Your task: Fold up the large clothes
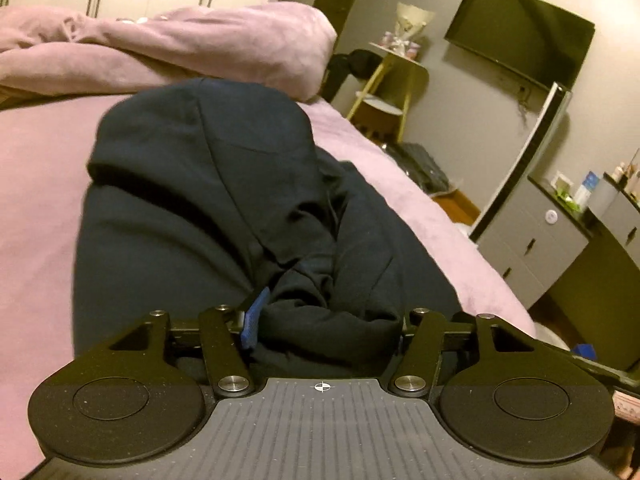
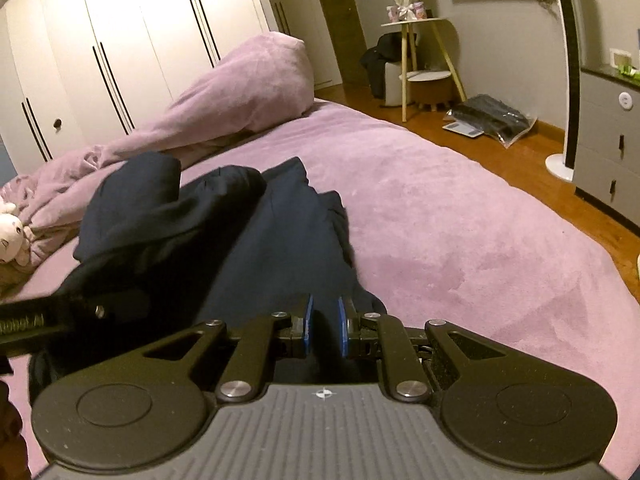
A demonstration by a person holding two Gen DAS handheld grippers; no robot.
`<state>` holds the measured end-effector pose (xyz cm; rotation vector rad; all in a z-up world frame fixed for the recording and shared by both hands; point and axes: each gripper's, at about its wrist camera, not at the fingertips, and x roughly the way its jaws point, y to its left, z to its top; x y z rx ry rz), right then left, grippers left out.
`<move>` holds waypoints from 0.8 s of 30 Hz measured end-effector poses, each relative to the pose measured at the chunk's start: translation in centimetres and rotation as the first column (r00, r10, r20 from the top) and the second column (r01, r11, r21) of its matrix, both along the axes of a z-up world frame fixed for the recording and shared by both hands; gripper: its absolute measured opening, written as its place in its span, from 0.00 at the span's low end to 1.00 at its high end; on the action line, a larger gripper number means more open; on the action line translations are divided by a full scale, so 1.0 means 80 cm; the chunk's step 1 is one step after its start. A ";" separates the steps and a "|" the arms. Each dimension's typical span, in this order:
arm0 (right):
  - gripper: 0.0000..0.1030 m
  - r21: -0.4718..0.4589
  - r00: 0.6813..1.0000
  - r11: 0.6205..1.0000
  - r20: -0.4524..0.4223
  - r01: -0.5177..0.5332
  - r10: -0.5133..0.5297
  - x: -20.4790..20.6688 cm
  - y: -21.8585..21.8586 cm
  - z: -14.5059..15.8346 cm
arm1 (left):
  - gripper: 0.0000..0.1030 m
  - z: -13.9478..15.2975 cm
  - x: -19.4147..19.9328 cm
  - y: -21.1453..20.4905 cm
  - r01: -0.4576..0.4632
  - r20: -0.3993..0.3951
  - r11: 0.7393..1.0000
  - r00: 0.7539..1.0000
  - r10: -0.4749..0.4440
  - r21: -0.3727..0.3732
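A dark navy hooded garment (image 1: 208, 200) lies bunched on the pink bed (image 1: 36, 200), hood toward the pillows. My left gripper (image 1: 324, 320) stands wide open, with a thick bundle of the fabric between its fingers; only the left blue pad (image 1: 253, 320) shows, the other is buried in cloth. In the right wrist view the garment (image 2: 256, 240) lies left of centre on the bed (image 2: 460, 240). My right gripper (image 2: 324, 320) is nearly shut, its blue pads (image 2: 307, 320) pinching the garment's near edge. The left gripper's body (image 2: 60, 320) shows at the left.
A rumpled pink duvet and pillow (image 2: 240, 92) lie at the head of the bed, with a plush toy (image 2: 12, 236) at the left. Right of the bed stand a side table (image 2: 424, 48), grey drawers (image 2: 608, 136) and a bagged item (image 2: 492, 120) on the wood floor.
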<state>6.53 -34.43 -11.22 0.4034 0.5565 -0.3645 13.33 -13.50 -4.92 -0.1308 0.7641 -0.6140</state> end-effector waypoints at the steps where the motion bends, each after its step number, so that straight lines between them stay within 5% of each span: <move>1: 0.13 0.001 1.000 1.000 0.013 -0.008 0.008 -0.005 0.003 0.005 | 0.65 0.010 -0.004 0.008 -0.015 0.002 1.000 1.000 0.015 -0.009; 7: 0.15 -0.010 0.986 0.991 0.099 -0.136 0.136 0.006 0.016 0.054 | 0.72 0.030 -0.020 0.062 -0.055 -0.026 0.990 0.998 0.052 -0.132; 13: 0.15 0.019 0.911 0.928 0.197 -0.373 0.362 0.056 0.043 0.101 | 0.73 0.032 -0.034 0.069 -0.042 -0.024 0.991 0.999 0.040 -0.125; 16: 0.15 0.057 0.904 0.905 0.101 -0.422 0.415 0.087 0.049 0.075 | 0.73 0.035 -0.045 0.074 -0.030 -0.035 0.990 0.999 0.025 -0.139; 19: 0.12 0.047 0.932 0.933 -0.056 -0.357 0.359 0.101 0.040 0.030 | 0.72 0.045 -0.055 0.101 -0.005 -0.075 0.982 0.997 -0.010 -0.188; 22: 0.20 0.041 0.946 0.953 -0.115 -0.301 0.303 0.095 0.021 -0.006 | 0.73 0.052 -0.050 0.144 -0.099 -0.092 0.963 0.993 0.078 -0.251; 24: 0.20 0.087 0.951 0.953 -0.085 -0.291 0.298 0.090 0.009 -0.010 | 0.73 0.048 -0.033 0.165 -0.200 -0.099 0.955 0.978 0.182 -0.220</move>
